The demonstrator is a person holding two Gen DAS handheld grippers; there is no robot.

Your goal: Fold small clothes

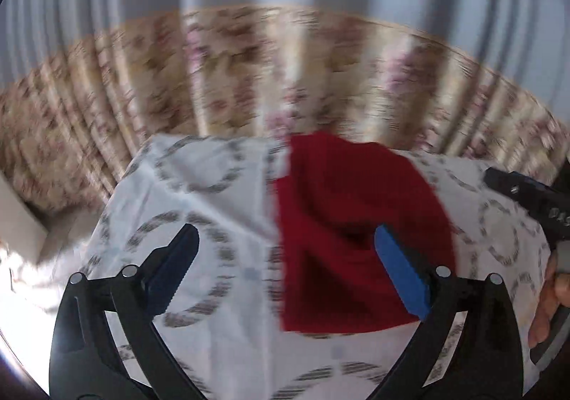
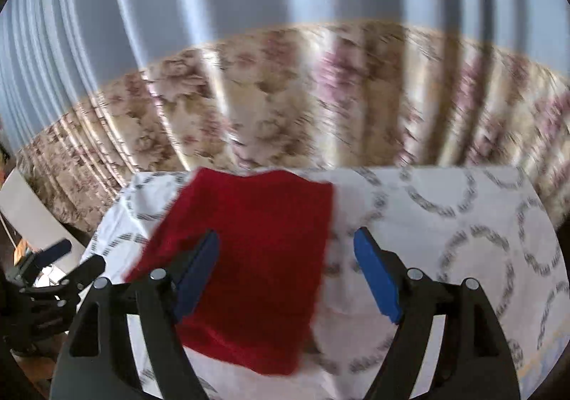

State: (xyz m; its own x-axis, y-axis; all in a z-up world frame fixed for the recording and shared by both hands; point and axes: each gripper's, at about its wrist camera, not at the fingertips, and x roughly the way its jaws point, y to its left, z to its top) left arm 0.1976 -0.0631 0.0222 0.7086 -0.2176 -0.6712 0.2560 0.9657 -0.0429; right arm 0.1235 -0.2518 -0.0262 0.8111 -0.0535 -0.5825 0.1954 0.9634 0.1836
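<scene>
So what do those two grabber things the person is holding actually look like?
Both match. The left gripper and right gripper each have two black plastic arms joined by round silver pins, ending in flat blue pads, some with toothed edges. A bare hand shows on a handle; no sleeve is visible.

A folded garment (image 2: 249, 257) lies flat on the cloth-covered bench (image 2: 445, 221), toward its far edge. Behind the bench hangs a curtain (image 2: 285, 97), filling the whole back. The right tongs (image 2: 286, 246) hover over the garment's right edge, one finger above it, the other above bare cloth. The left tongs (image 1: 285, 239) hover over its left edge. A box (image 1: 17, 221) sits left of the bench.
</scene>
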